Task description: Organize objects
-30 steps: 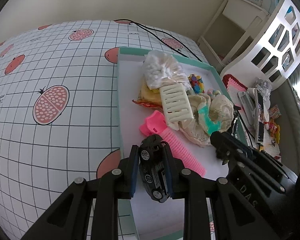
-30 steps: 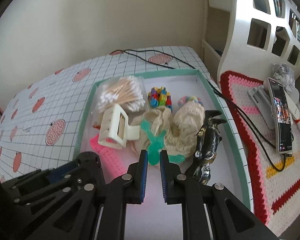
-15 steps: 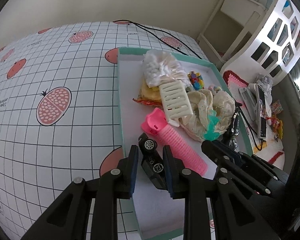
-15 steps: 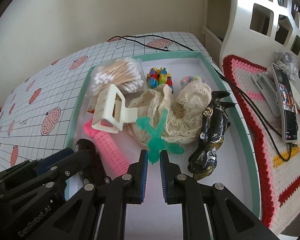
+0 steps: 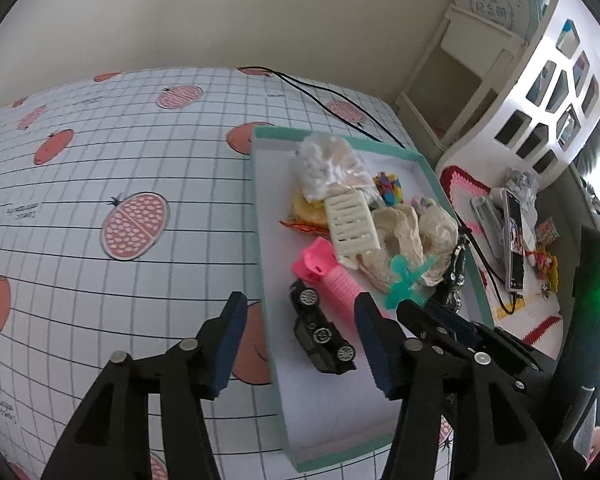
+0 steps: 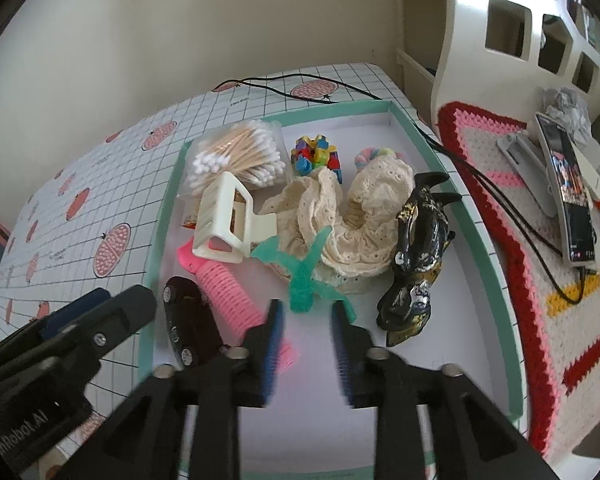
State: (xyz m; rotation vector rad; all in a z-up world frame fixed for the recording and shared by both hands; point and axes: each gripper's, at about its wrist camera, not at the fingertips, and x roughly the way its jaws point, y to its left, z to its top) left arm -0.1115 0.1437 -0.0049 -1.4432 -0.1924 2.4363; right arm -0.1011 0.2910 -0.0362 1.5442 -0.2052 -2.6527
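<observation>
Teal-rimmed tray (image 5: 260, 216) w/ white floor sits on the counter (image 5: 120, 160), which has a white grid cloth w/ red fruit prints. Black toy car (image 5: 322, 330) lies on its side on the tray floor near the left wall, just beside a pink hair roller (image 5: 336, 280); can't tell if they touch.

Left gripper (image 5: 298, 334) hovers over the car, fingers spread wide, nothing held. One finger (image 5: 230, 334) is out over the counter past the tray rim, the other over the roller side, car in the gap between them but not touched.

Right gripper (image 6: 306, 346) is partly open, empty, blurred in its own view. It sits over the near part of the tray, tips near a teal spiky toy (image 6: 302, 276) and the roller's near end (image 6: 236, 296).

Rest of tray: cream hair claw clip (image 6: 228, 220) resting on the roller's far end; cream lace cloth (image 6: 340, 216) in a heap mid-tray w/ the teal toy lying against it; black-and-gold figurine (image 6: 416, 256) to the right of the cloth; bag of cotton swabs (image 6: 240, 156) at far left corner; multicolour block toy (image 6: 318, 156) and a pastel scrunchie (image 6: 374, 156) at the far end.

Off-tray right: red/pink crochet mat (image 6: 520, 240) w/ a phone (image 6: 570, 196) on it, screen lit, black cable (image 6: 500, 200) running past the tray.
</observation>
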